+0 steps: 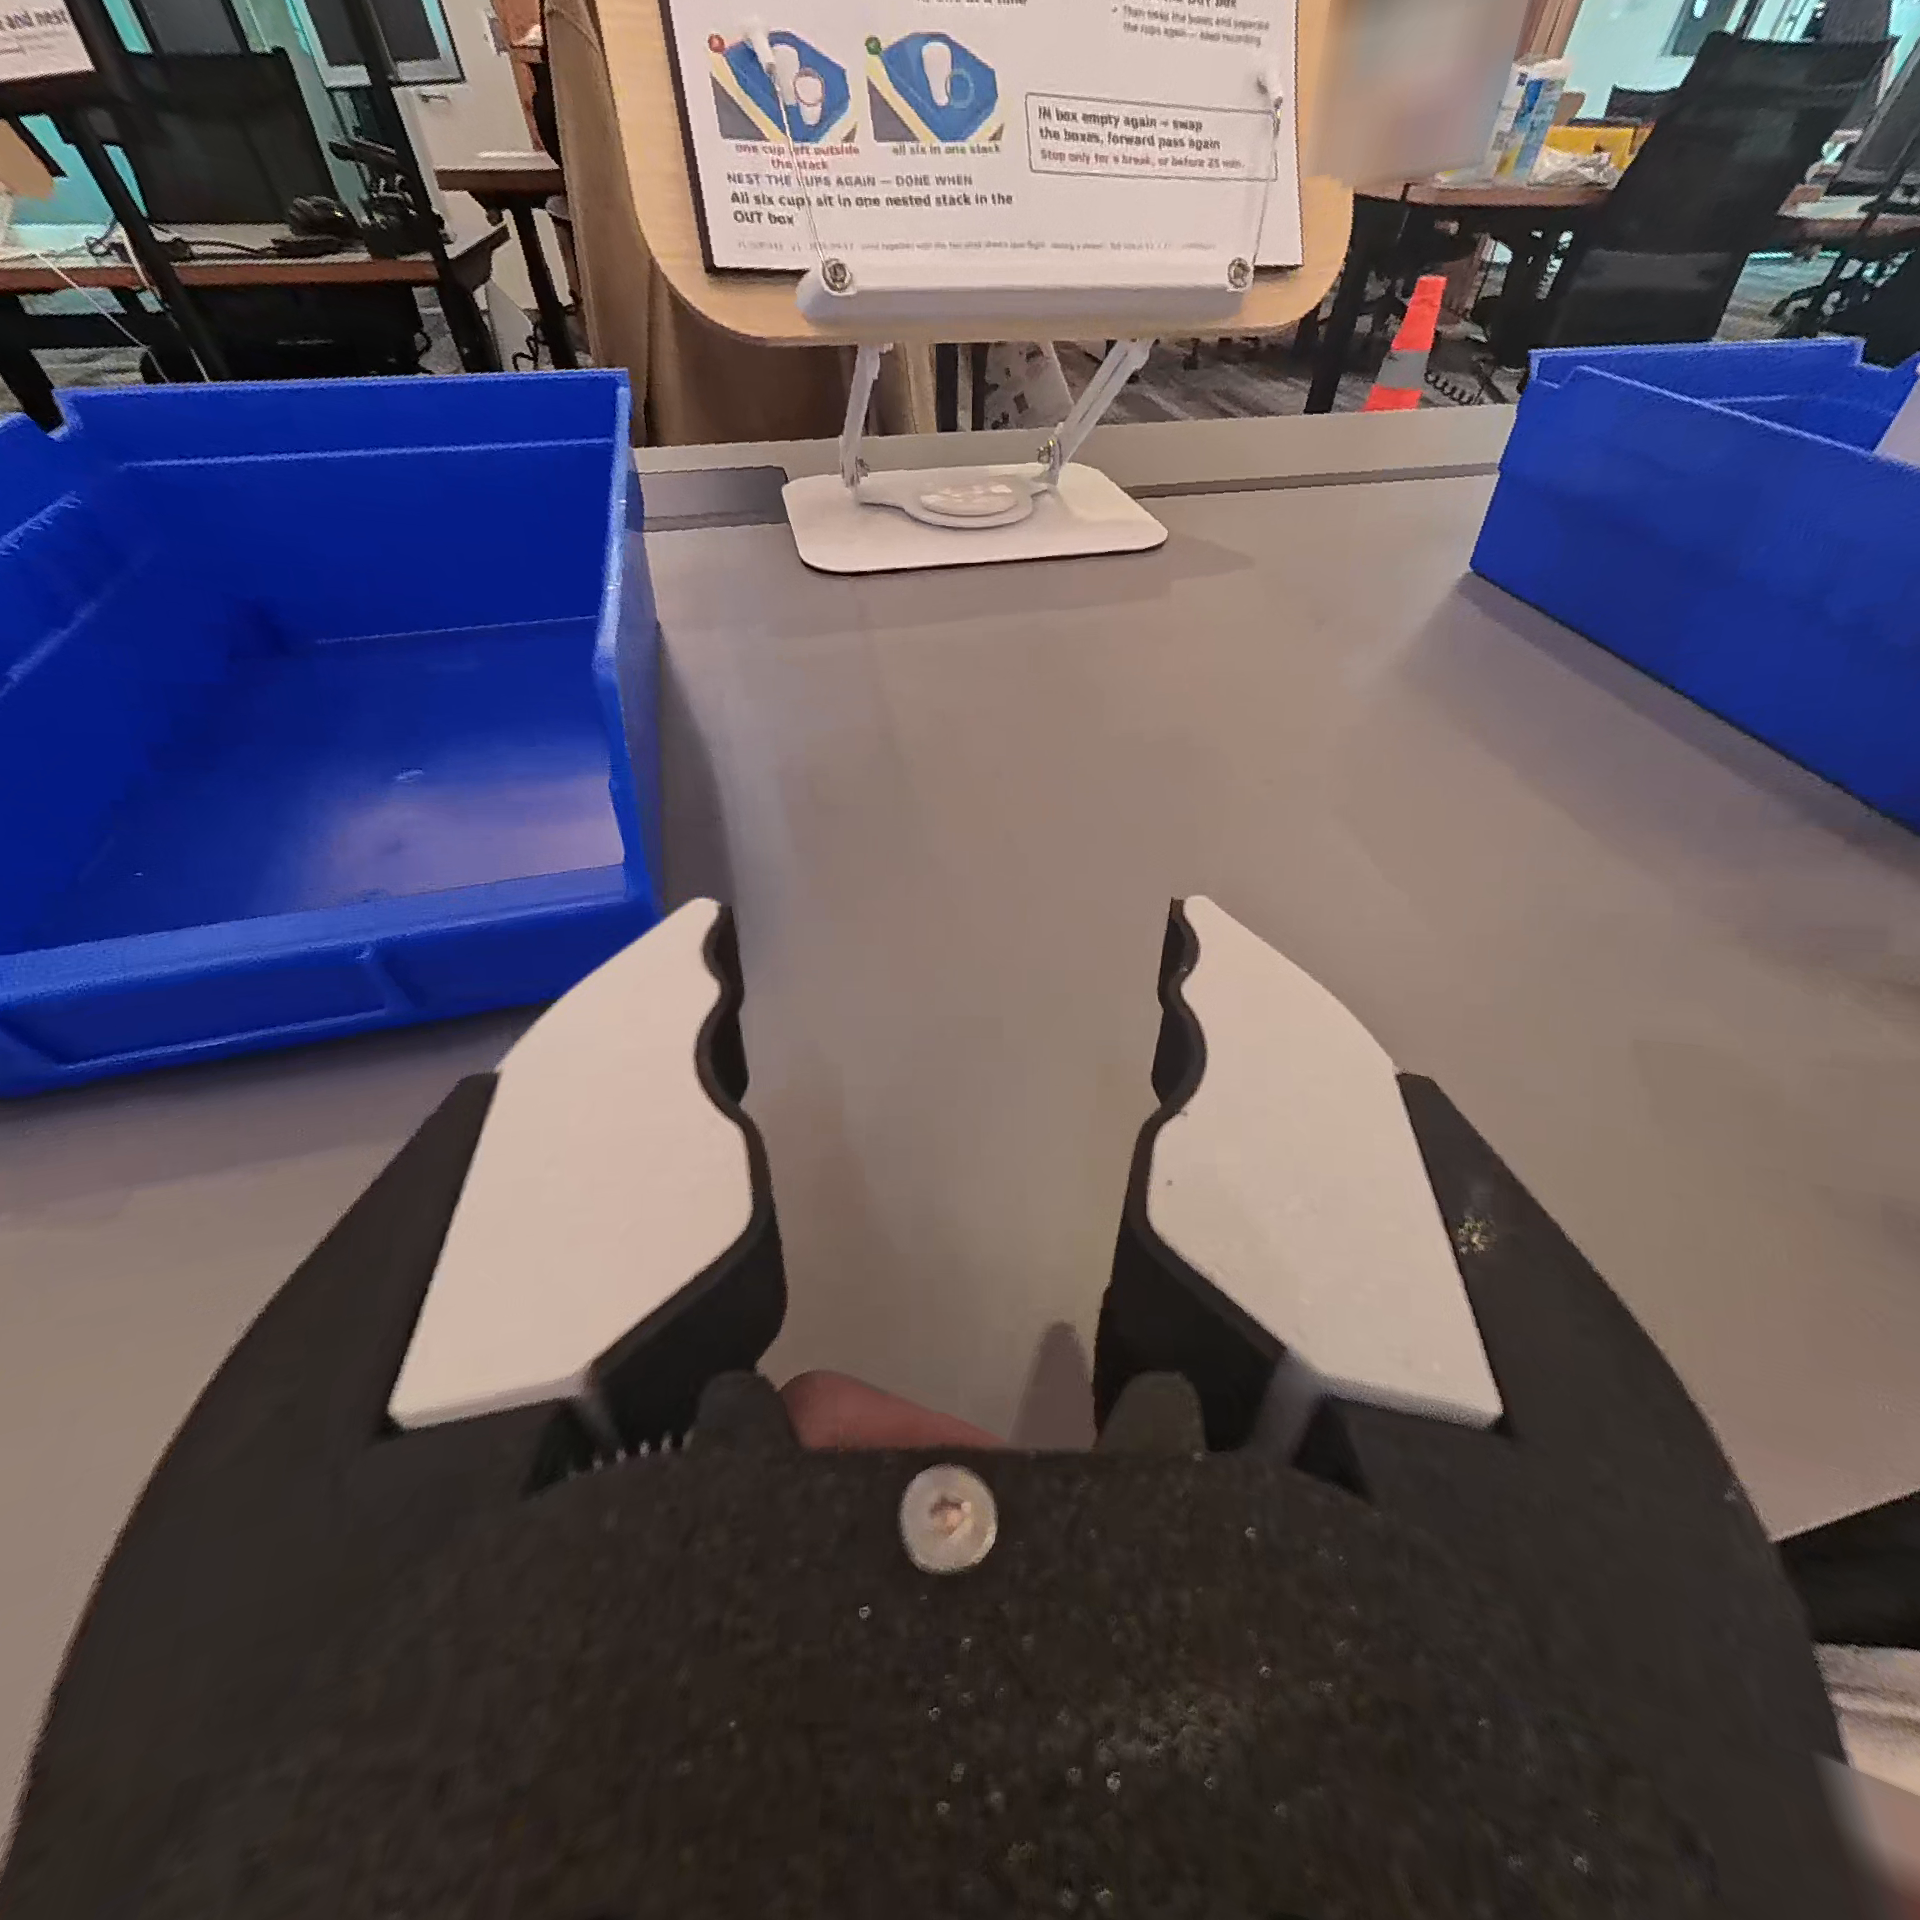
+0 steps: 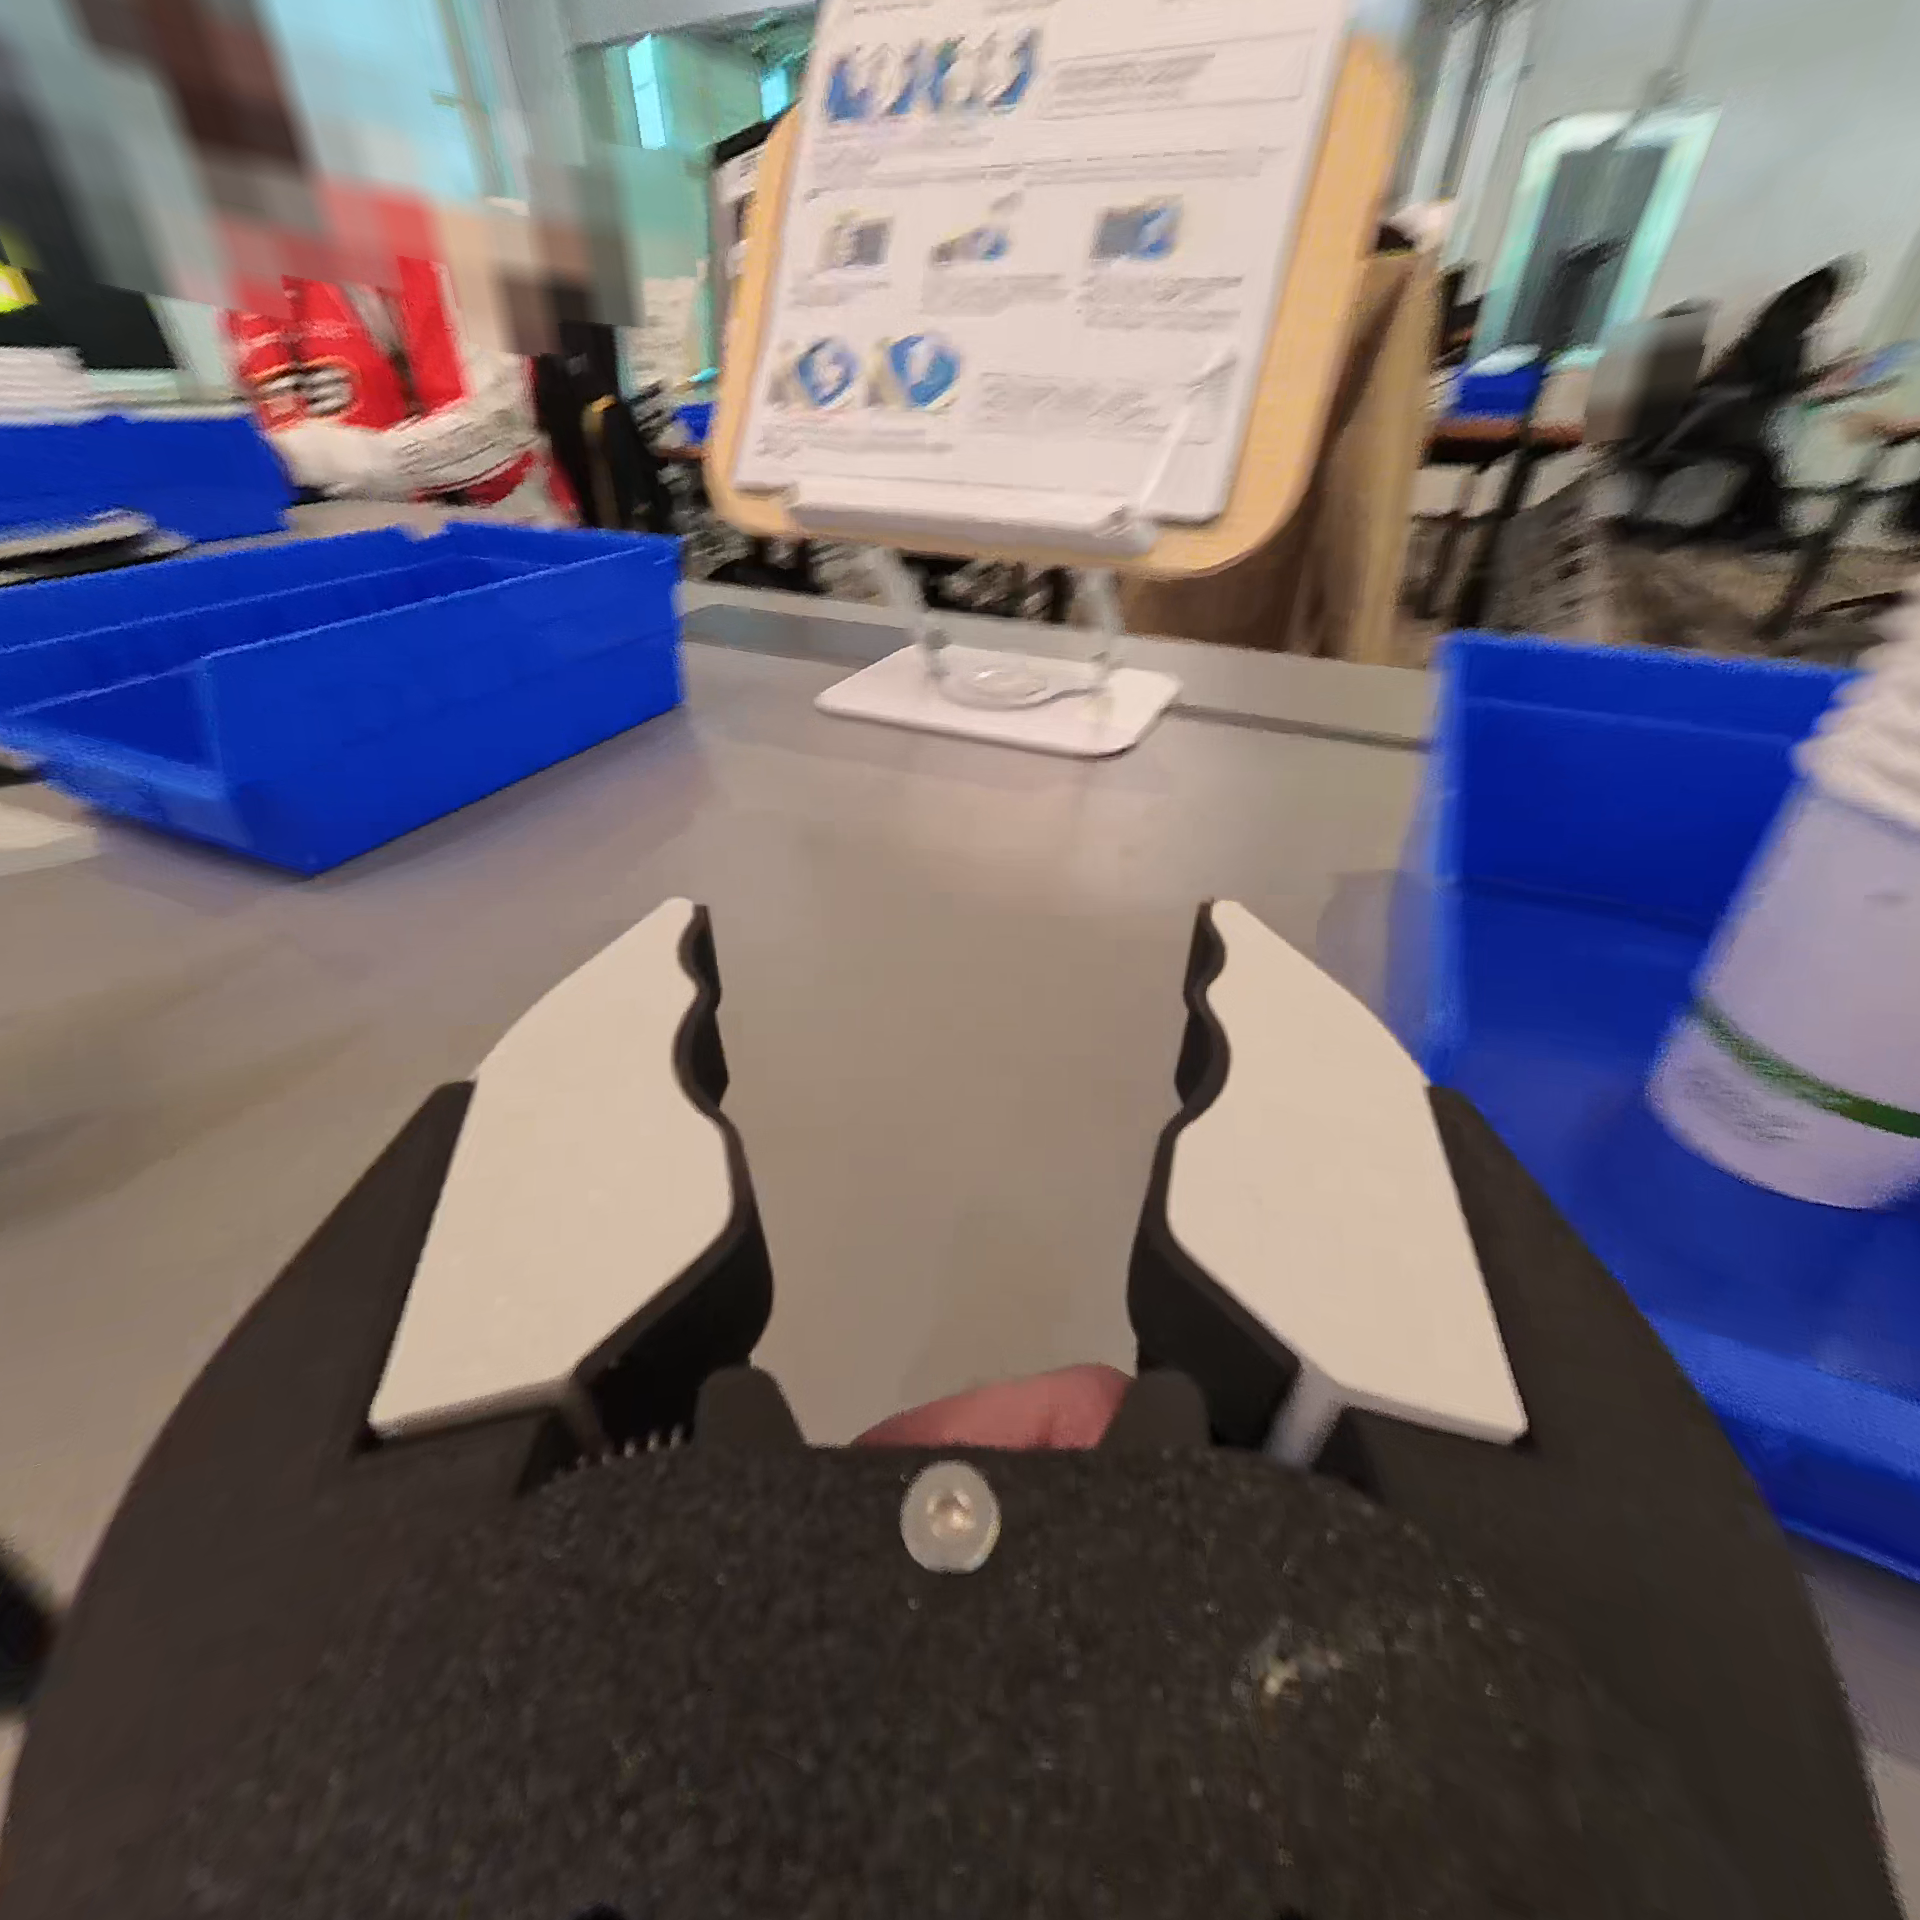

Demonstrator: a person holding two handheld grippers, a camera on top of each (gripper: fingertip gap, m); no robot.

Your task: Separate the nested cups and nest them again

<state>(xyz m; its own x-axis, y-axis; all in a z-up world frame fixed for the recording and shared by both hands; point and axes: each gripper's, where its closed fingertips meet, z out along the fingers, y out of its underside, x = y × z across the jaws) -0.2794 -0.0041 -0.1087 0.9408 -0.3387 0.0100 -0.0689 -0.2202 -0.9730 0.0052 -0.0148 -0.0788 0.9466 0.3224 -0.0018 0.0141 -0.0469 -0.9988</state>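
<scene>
Lying tilted in right bin: cup stack [image 2: 1808, 997] | left tool [image 1: 951, 940] agape | right tool [image 2: 951, 940] agape

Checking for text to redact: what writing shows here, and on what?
White printed instruction sheet on its wooden-backed stand: legible text, not copied here.
White nested paper cups with green band: print blurred, unreadable.
Blue plastic bins: none visible.

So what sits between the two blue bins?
In the left wrist view, only bare grey table between left bin and right bin, plus the sheet stand's base farther back.
</scene>
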